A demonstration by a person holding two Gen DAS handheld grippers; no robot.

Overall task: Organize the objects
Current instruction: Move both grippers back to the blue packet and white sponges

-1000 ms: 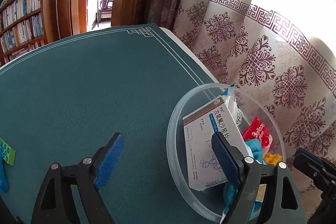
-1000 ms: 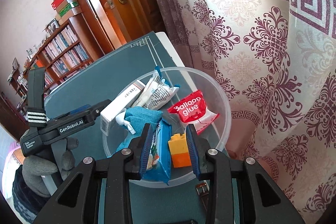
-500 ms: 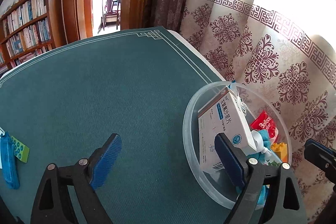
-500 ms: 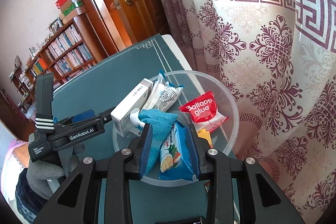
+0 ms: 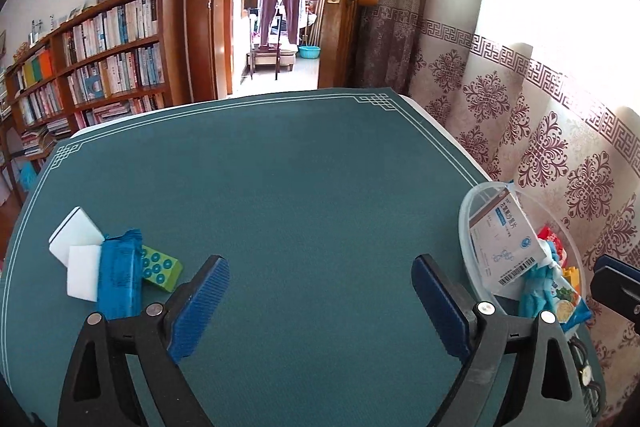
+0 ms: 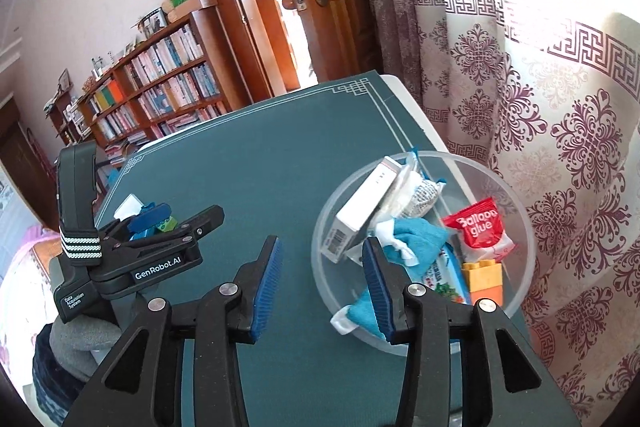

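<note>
Filled clear bowl point(image 6: 520, 219), leftover packet point(image 5: 120, 279)

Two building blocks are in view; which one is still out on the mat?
The green block, lying beside the blue packet and white sponges. The yellow-and-orange block already sits inside the clear bowl.

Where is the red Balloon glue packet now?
In the right wrist view, the red packet lies inside the clear bowl, on its right side, just above the yellow-orange brick.

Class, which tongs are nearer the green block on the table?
Left. The left tongs hover just right of the green block; the right tongs sit by the bowl, farther off.
</note>
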